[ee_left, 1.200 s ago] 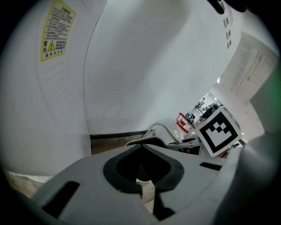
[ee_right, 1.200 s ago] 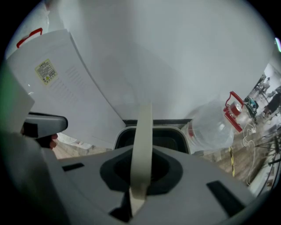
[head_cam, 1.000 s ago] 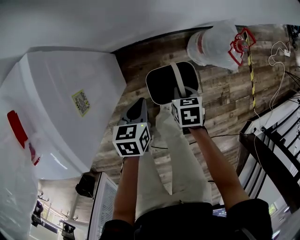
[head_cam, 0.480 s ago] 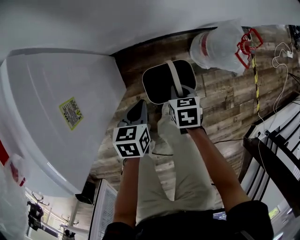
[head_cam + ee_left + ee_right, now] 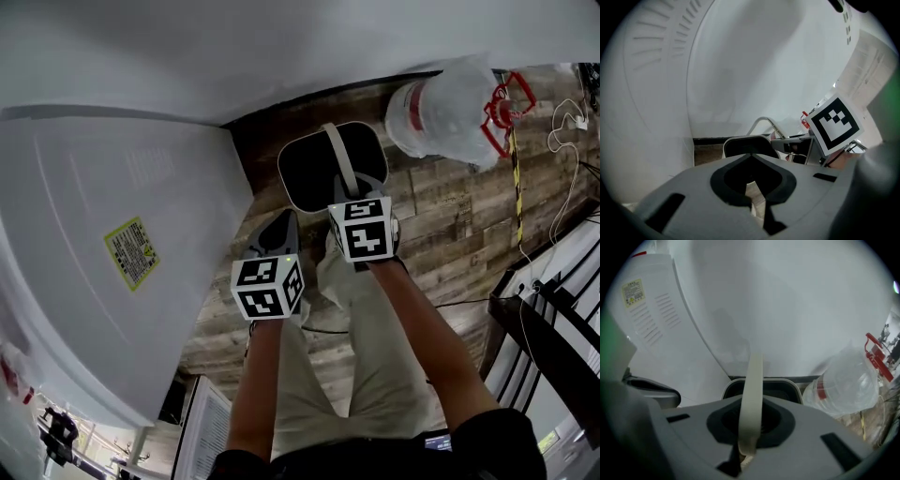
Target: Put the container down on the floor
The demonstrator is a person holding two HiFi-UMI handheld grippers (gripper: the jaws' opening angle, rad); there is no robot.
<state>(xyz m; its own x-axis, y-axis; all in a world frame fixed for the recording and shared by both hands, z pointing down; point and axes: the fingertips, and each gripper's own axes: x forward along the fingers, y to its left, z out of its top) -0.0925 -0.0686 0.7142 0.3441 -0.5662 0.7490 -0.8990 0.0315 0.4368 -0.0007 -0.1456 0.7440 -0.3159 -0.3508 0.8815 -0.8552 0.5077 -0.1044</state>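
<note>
**A plain indoor utility corner, home or workroom**

Wood-plank floor [image 5: 450, 234] meets a bare white wall [image 5: 281, 47] at a dark baseboard [image 5: 309, 89]. A large white appliance [image 5: 112, 281] with vent slots and a yellow label [image 5: 130, 252] stands against the wall. A plastic-wrapped water jug [image 5: 441, 108] is on the floor, loose cables [image 5: 561, 169] trail nearby, and a black rack [image 5: 553, 328] stands at the right. Which of the two kinds of room it is cannot be told.

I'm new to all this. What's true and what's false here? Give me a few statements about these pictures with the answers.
1. The right gripper is shut on the container's handle. True.
2. The left gripper grips the handle too. False: it holds nothing.
3. The floor is white tile. False: it is wood planks.
4. A clear jug is near the container. True.
</note>
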